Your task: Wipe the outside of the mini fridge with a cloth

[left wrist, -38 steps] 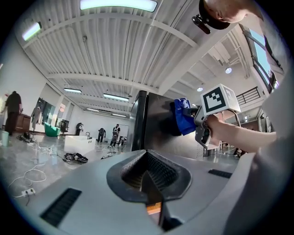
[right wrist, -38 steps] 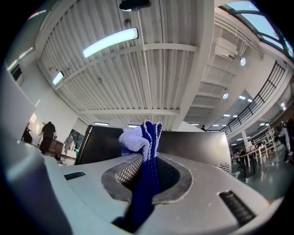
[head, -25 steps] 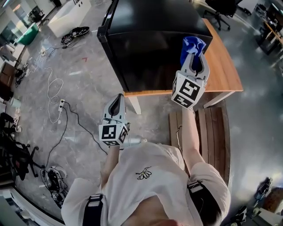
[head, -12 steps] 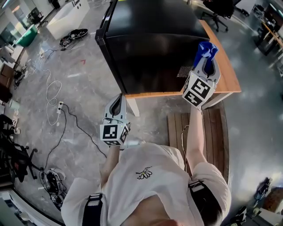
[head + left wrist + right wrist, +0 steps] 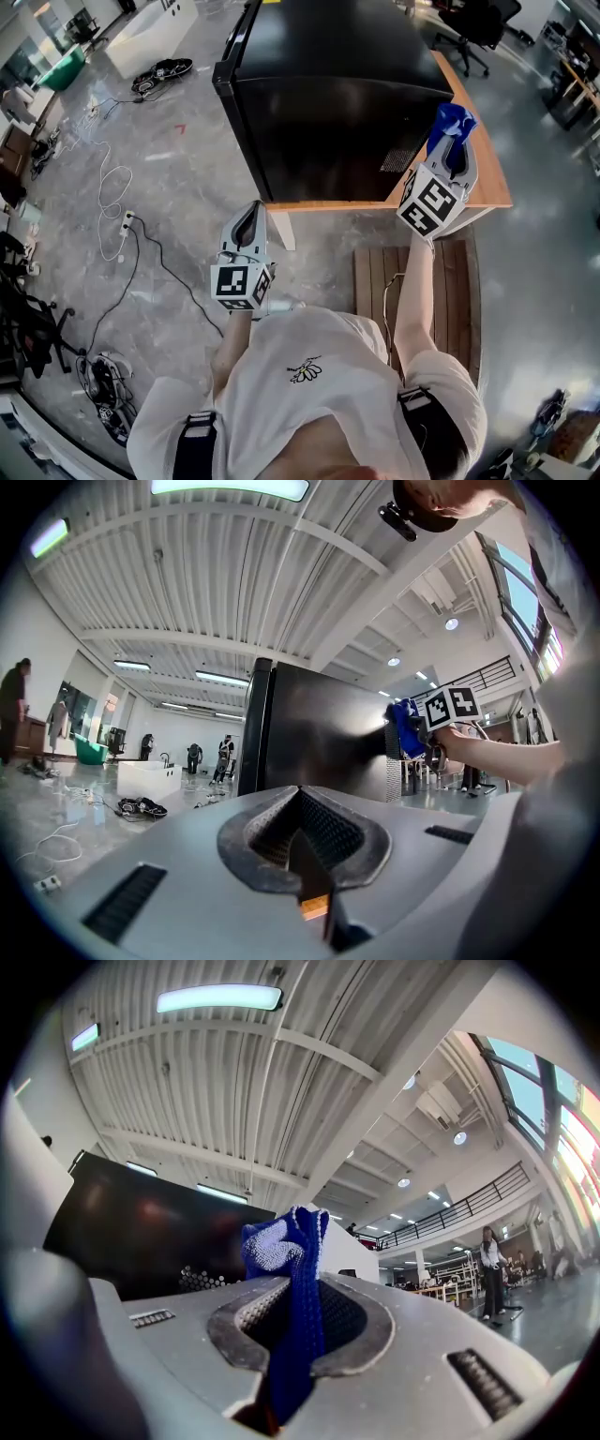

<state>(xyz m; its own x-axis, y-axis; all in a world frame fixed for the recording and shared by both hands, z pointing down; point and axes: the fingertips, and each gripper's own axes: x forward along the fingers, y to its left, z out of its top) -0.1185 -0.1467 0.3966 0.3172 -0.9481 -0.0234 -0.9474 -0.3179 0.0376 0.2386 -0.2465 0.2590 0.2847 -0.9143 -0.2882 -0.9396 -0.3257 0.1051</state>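
Right tongs point(image 5: 454, 136) are clamped on the blue cloth point(image 5: 448, 116). Its bunched end pokes past the tips, right up at the mini fridge's point(image 5: 328, 84) near right corner beside the perforated vent patch point(image 5: 398, 157), though actual contact is hard to call. That looks like the wiping end being presented. The fridge stands closed on the wooden desk point(image 5: 489, 183), so nothing inside shows. Left tongs point(image 5: 247, 216) hang low off the desk's front edge, pressed together on nothing, apparently just parked clear.
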